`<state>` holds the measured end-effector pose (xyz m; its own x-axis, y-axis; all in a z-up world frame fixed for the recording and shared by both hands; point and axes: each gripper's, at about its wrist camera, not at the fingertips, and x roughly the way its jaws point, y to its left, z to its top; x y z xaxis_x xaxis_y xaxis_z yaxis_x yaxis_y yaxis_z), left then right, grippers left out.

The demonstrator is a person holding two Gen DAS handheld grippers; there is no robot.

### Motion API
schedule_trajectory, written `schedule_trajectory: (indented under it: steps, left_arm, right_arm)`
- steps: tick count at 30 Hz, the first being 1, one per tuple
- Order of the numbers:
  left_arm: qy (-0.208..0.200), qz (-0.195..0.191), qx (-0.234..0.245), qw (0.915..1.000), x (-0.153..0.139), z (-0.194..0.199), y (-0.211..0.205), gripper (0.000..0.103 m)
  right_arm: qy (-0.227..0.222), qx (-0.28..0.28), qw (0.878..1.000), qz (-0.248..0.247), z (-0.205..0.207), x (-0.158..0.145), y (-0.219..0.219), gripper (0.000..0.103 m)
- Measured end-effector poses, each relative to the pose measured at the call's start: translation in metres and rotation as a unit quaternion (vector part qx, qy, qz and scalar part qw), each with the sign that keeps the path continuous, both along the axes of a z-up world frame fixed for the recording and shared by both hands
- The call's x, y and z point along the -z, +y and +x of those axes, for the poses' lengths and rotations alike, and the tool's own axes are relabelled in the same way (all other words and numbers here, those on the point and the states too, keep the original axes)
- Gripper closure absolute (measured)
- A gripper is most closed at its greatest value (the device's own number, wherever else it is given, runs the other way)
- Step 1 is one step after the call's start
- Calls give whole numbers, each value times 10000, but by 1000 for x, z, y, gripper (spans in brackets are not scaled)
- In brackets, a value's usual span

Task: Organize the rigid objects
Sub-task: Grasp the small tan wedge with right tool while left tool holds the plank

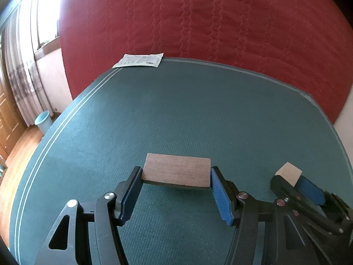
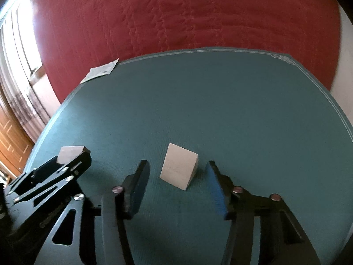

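A flat brown wooden block [image 1: 176, 169] is held between the fingers of my left gripper [image 1: 176, 176], just above the green mat [image 1: 176, 110]. Both pads touch its short ends. A pale wooden wedge [image 2: 179, 169] rests on the mat between the open fingers of my right gripper [image 2: 177, 174], with gaps on both sides. In the left wrist view the wedge [image 1: 289, 172] shows at the right beside the right gripper's fingers [image 1: 308, 190]. In the right wrist view the brown block [image 2: 70, 152] shows at the left behind the left gripper's finger [image 2: 72, 165].
A white printed packet [image 1: 139, 60] lies at the mat's far left corner, also seen in the right wrist view [image 2: 100, 71]. A red quilted cover [image 1: 198, 22] rises behind the mat. A light blue bin [image 1: 43, 121] stands on the wooden floor at the left.
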<state>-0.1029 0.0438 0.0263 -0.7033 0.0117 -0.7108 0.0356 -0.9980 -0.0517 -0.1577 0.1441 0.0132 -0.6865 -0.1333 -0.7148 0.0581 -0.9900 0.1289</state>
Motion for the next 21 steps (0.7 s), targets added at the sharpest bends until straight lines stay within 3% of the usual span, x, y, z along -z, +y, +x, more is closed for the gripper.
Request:
schedule_trajectory:
  steps: [5, 21]
  left_arm:
    - [9, 21, 33, 10000, 0, -4, 0, 39]
    - [94, 81, 273, 9996, -5, -1, 11, 39]
  right_arm:
    - [-2, 44, 9999, 125, 0, 1, -2, 65]
    - [83, 234, 9997, 53, 27, -11, 18, 66]
